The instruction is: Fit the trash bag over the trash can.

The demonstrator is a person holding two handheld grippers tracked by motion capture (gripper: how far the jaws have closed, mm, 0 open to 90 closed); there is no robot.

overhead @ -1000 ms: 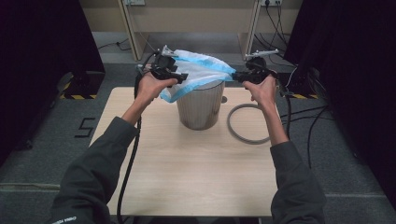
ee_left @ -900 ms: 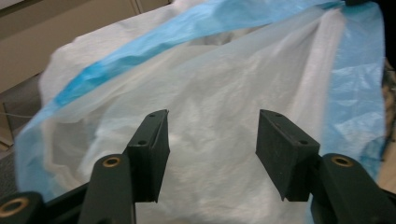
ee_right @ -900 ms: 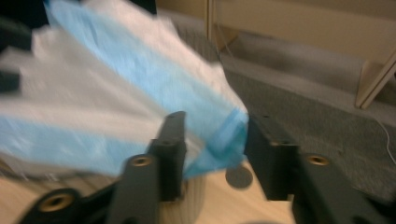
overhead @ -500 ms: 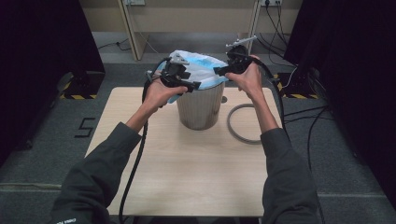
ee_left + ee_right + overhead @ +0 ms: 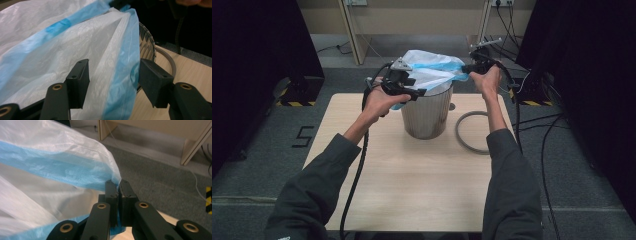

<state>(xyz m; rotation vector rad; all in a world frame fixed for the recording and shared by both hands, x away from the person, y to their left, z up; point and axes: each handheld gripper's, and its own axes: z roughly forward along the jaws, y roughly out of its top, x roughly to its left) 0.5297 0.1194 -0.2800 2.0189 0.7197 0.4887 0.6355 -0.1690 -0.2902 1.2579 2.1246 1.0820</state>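
A ribbed metal bin [image 5: 427, 114] stands on the wooden table [image 5: 412, 185]. A white plastic bag with blue bands [image 5: 432, 70] is stretched above its mouth. My left gripper [image 5: 408, 90] is at the bin's left rim. In the left gripper view it [image 5: 113, 85] is open, with a blue-edged fold of the bag [image 5: 120, 75] hanging loose between the jaws, and the bin's rim [image 5: 147, 42] is behind. My right gripper [image 5: 467, 67] is above the bin's far right side. It [image 5: 117, 187] is shut on the bag's edge [image 5: 75, 173].
A grey ring [image 5: 472, 132] lies flat on the table to the right of the bin and also appears past the left gripper's jaw [image 5: 167, 56]. Cables trail over the floor at the right, beyond the table. Wooden furniture legs [image 5: 192, 145] stand behind.
Both hands came in from wide apart. The left gripper moved right to the bin's rim. The right gripper rose and moved back-left with the bag's edge, bunching the bag over the bin.
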